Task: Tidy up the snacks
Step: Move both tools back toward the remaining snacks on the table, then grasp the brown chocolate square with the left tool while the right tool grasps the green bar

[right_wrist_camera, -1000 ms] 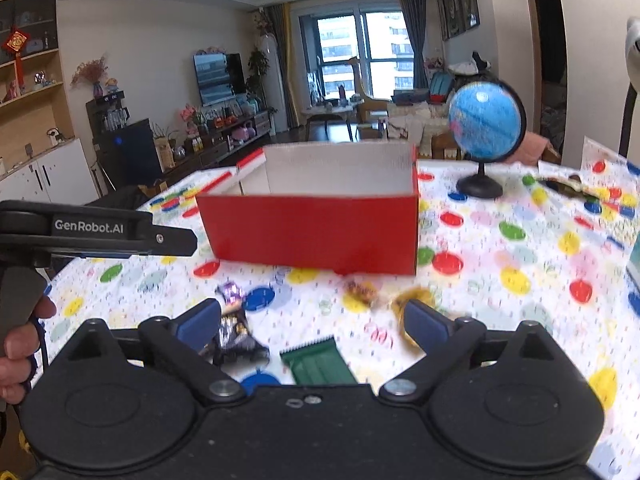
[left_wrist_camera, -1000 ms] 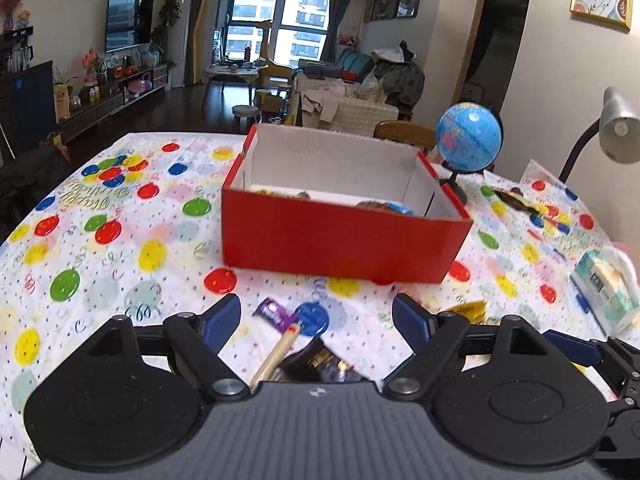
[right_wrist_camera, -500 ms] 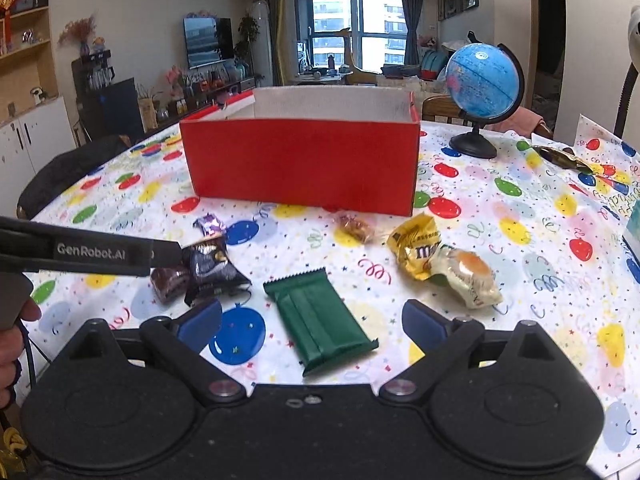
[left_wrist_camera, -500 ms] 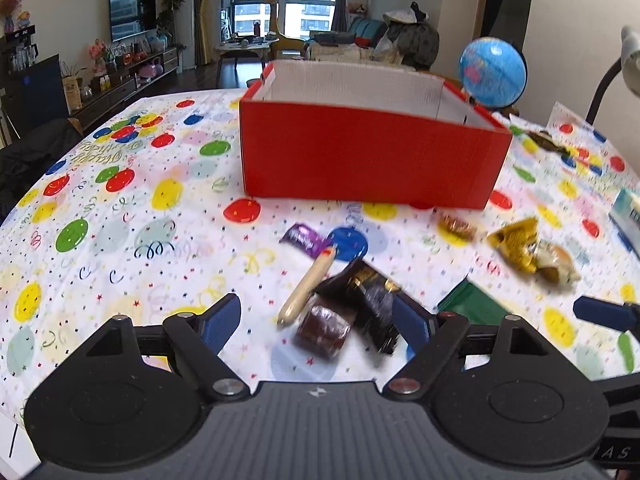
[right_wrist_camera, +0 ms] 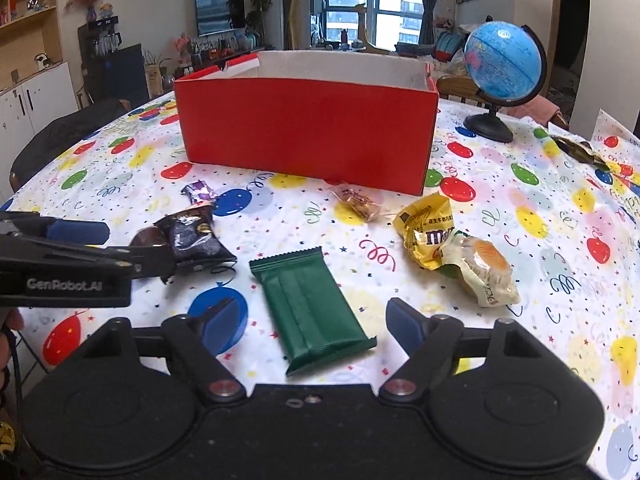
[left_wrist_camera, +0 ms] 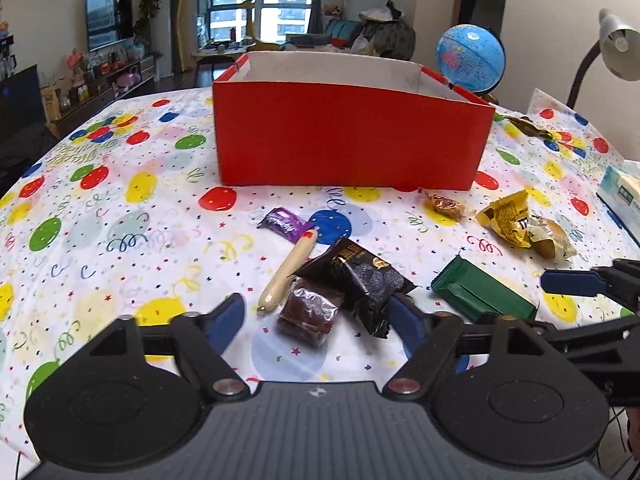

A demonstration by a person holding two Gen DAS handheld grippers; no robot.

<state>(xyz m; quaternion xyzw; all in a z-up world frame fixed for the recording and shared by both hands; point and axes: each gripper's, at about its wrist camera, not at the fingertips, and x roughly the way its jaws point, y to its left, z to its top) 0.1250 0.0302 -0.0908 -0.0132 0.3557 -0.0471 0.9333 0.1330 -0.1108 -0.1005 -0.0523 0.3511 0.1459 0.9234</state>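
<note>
- Snacks lie loose on your bench (right_wrist_camera: 520,200) in front of the red box (right_wrist_camera: 308,132).
- Your left gripper (left_wrist_camera: 316,316) has just been closing its jaws; they stand apart around the brown wrapped cake (left_wrist_camera: 308,312) and the black packet (left_wrist_camera: 360,276), pads not pressing.
- Your right gripper (right_wrist_camera: 312,320) has also been closing; its parted jaws flank the green bar (right_wrist_camera: 308,304), untouched.
</note>
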